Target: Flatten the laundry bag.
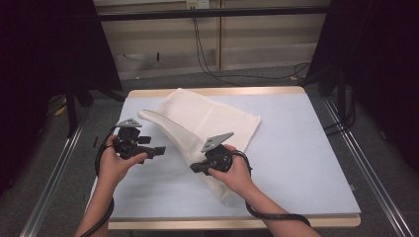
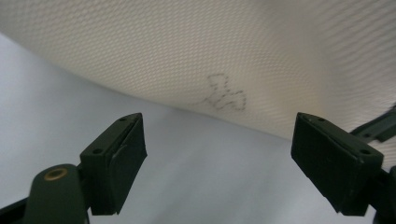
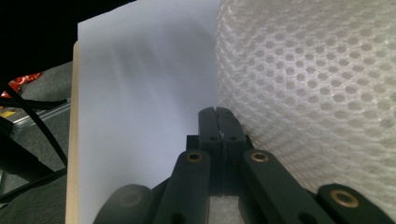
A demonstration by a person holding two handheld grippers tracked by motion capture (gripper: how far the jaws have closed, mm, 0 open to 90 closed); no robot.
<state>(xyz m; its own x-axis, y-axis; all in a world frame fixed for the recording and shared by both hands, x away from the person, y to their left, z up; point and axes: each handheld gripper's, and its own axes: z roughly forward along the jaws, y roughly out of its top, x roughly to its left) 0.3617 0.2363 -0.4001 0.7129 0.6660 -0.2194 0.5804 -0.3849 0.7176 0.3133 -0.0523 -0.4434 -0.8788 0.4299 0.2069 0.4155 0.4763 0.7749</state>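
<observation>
Nearest the person, the right hand-held gripper rests low on the cloth, its jaws pressed together. In the right gripper view a thin bit of white seems pinched between the tips, with the mesh weave bulging up just beside them, so it looks clamped on a fold of the cloth near its near edge. That grip probably anchors the cloth so it will not slide while the other hand works.

The left hand-held gripper hangs just left of the cloth, jaws wide apart and pointing at the raised fold. In the left gripper view nothing sits between the pads; the cloth's lifted edge curves past ahead of them, bearing a small stitched mark. Standing open and level with that edge, it seems lined up to take hold of it.

The cloth itself lies diagonally across the middle of the table, partly folded over, its far corner near the table's back edge.
</observation>
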